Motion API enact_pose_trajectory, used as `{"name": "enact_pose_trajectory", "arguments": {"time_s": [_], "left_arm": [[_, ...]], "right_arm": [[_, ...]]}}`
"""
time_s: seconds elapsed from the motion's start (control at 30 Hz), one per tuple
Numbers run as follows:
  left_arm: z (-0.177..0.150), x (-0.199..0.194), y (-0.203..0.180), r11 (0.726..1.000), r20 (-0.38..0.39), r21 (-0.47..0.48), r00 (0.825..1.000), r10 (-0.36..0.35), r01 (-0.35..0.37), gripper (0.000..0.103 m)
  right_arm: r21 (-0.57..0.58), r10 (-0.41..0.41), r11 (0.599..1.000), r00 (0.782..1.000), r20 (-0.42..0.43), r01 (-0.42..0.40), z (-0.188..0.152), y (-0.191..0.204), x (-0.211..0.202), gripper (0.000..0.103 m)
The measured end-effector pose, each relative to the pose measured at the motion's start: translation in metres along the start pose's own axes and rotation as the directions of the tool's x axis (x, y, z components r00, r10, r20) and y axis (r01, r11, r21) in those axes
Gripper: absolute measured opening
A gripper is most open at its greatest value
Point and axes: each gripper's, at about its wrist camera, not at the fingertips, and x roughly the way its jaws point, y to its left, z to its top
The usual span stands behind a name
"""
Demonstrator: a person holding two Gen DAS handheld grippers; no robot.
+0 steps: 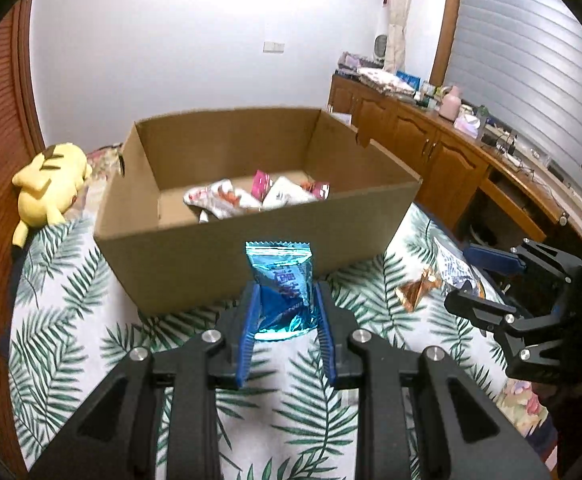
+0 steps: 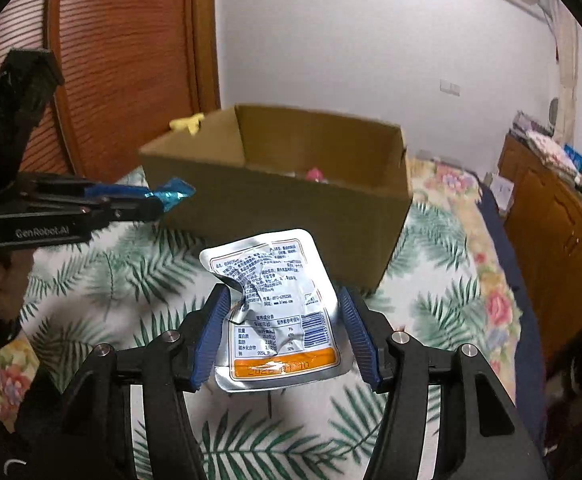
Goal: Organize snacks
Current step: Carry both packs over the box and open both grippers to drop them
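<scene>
Box [image 1: 251, 256] faces both held snacks.

On the left gripper [image 2: 159, 204], seen from my right wrist camera, the side of the black body carries the white lettering "GenRobot.AI"; the silver pouch [image 2: 275, 312] between my right gripper's fingers shows a printed back panel of small Chinese text, a nutrition table with percentage figures such as "7%", a barcode, and an orange band whose stamped digits I cannot read; the blue foil packet [image 1: 283, 284] in my left wrist view bears large Chinese characters, too creased for me to read.
</scene>
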Motion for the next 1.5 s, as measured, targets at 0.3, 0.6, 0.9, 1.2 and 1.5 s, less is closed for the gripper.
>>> {"name": "enact_pose_trajectory", "arguments": {"time_s": [0.3, 0.6, 0.9, 1.2, 1.5], "left_arm": [[0.037, -0.009, 0.011, 1.000, 0.078, -0.016, 0.997, 0.002, -0.001, 0.025], [0.078, 0.017, 0.041, 0.998, 0.113, -0.029, 0.992, 0.050, -0.047, 0.025], [0.098, 0.052, 0.053, 0.997, 0.097, -0.018, 0.992, 0.082, -0.080, 0.025], [0.096, 0.089, 0.057, 0.995, 0.020, -0.008, 0.994, 0.104, -0.104, 0.025], [0.088, 0.111, 0.062, 0.994, -0.055, -0.019, 0.993, 0.108, -0.109, 0.026]], "right_arm": [[-0.052, 0.018, 0.999, 0.995, 0.101, -0.013, 0.052, -0.005, -0.002, 0.058], [-0.087, 0.038, 0.996, 0.988, 0.149, -0.025, 0.097, -0.018, 0.030, 0.058], [-0.094, 0.046, 0.995, 0.988, 0.144, -0.033, 0.117, -0.030, 0.066, 0.058], [-0.061, 0.075, 0.996, 0.992, 0.099, -0.069, 0.123, -0.038, 0.091, 0.058], [-0.032, 0.076, 0.997, 0.997, 0.027, -0.075, 0.119, -0.039, 0.119, 0.058]]}}
